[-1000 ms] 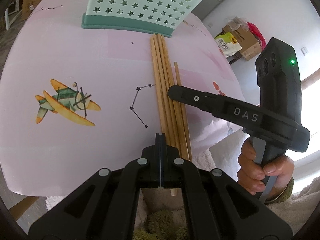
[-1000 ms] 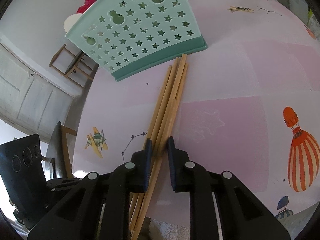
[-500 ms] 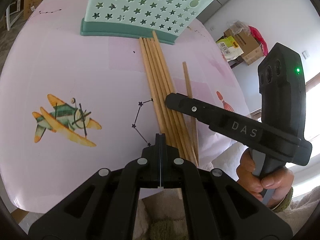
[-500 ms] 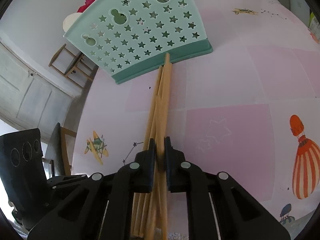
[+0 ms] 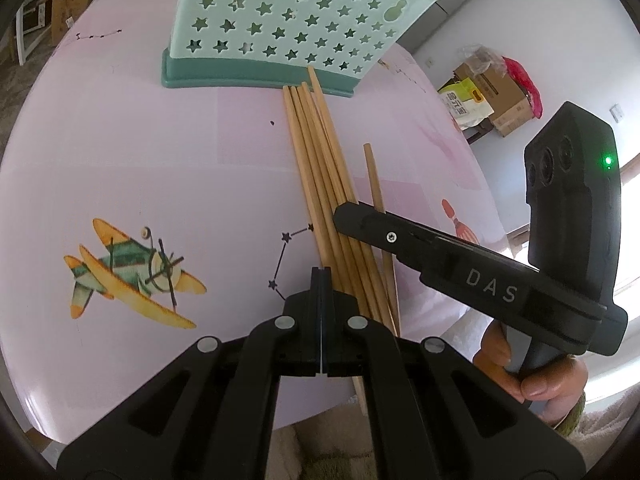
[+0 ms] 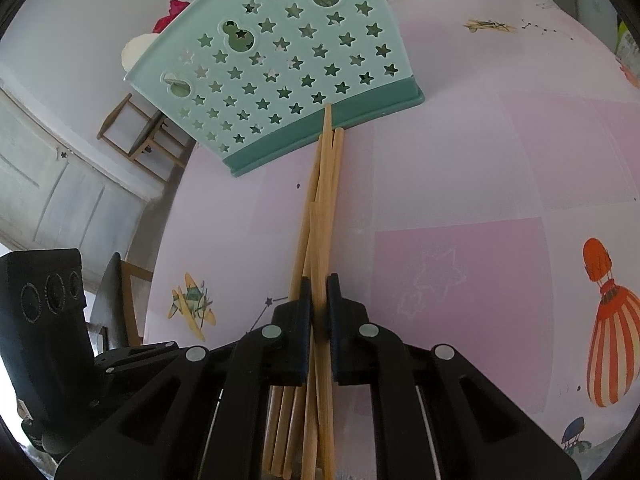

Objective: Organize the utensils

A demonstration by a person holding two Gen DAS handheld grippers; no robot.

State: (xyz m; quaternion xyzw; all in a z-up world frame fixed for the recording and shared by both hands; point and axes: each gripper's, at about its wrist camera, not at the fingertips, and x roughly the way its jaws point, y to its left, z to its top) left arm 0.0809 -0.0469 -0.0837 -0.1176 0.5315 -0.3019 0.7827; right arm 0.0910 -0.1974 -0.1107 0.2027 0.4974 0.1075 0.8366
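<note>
Right gripper [image 6: 318, 292] had just been closing and now pinched the bundle of wooden chopsticks [image 6: 320, 216] between its pads, where a second earlier its jaws stood apart around them; left gripper [image 5: 321, 280] sat pressed together, empty, just left of the bundle. Ahead of the right gripper the sticks, earlier fanned, ran gathered along the pink surface [image 6: 460, 184], tips touching the base of the green star-holed holder [image 6: 280, 68], one stray stick [image 5: 374, 184] lying apart. Grasp seemed secured; lifting toward the holder likely next.
</note>
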